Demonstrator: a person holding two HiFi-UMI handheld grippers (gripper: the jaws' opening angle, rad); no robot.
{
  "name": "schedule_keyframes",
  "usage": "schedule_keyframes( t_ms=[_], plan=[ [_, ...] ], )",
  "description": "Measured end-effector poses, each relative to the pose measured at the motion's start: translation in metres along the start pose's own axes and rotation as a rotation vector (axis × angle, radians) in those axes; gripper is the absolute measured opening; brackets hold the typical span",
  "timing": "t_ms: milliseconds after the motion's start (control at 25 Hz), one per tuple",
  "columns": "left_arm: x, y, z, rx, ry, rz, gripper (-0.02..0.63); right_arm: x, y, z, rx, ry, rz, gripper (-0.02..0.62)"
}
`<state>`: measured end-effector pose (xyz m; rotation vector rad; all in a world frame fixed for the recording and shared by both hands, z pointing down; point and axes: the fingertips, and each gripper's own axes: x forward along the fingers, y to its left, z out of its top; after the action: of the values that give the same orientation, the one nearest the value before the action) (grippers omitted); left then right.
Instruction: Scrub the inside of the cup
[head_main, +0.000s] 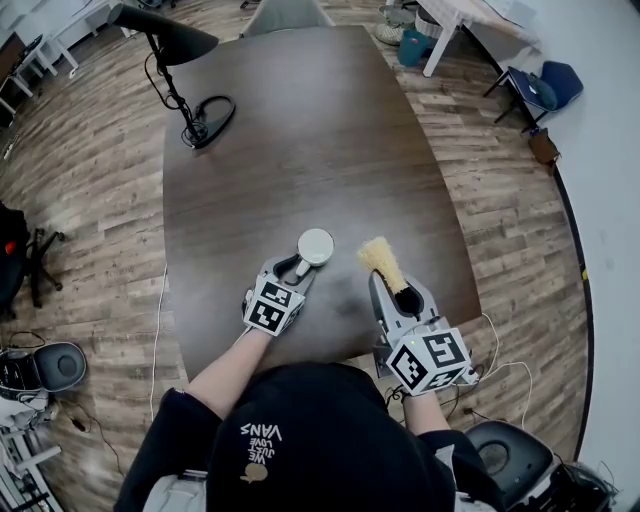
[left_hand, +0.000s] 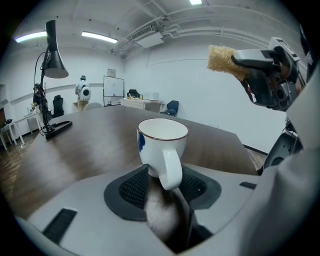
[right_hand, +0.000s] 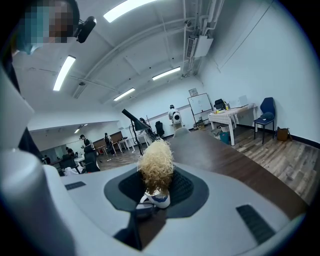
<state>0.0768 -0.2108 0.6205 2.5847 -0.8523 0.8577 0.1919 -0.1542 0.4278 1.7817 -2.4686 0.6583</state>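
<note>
While the left gripper (left_hand: 167, 187) fingers (left_hand: 131, 189) stand apart round the white ceramic cup (left_hand: 162, 140) handle (left_hand: 171, 170), they must pinch firmly before the right gripper (right_hand: 155, 195), clamped on its straw-bristle brush (right_hand: 156, 165), scrubs.

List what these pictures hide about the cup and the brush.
- White ceramic cup, inside bottom: left gripper view, its own rim hides it; head view, too small.
- Cup's blue mark: left gripper view, turned away, only an edge shows.
- Straw-coloured bristle brush, handle: right gripper view, the right hand-held gripper covers most of it.
</note>
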Motion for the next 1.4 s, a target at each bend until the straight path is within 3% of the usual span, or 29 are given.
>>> schedule_keyframes(
  t_ms=[200,280,840,1280,1400],
  plan=[
    [0.000,0.001,-0.002,0.022,0.013,0.016,0.153,0.001,0.002,-0.002,-0.002,0.009,0.004,0.101],
    [0.000,0.001,-0.003,0.032,0.011,0.025,0.080,0.002,0.003,-0.002,-0.006,0.010,0.008,0.101],
    [-0.007,-0.002,-0.008,0.081,0.033,0.009,0.077,0.000,0.009,-0.005,-0.030,0.019,0.013,0.101],
    [-0.033,-0.006,-0.010,0.177,0.049,-0.023,0.077,0.003,0.030,-0.011,-0.062,0.039,0.045,0.101],
    [-0.044,-0.006,-0.014,0.244,0.062,-0.027,0.077,0.005,0.036,-0.017,-0.079,0.054,0.054,0.101]
  ],
)
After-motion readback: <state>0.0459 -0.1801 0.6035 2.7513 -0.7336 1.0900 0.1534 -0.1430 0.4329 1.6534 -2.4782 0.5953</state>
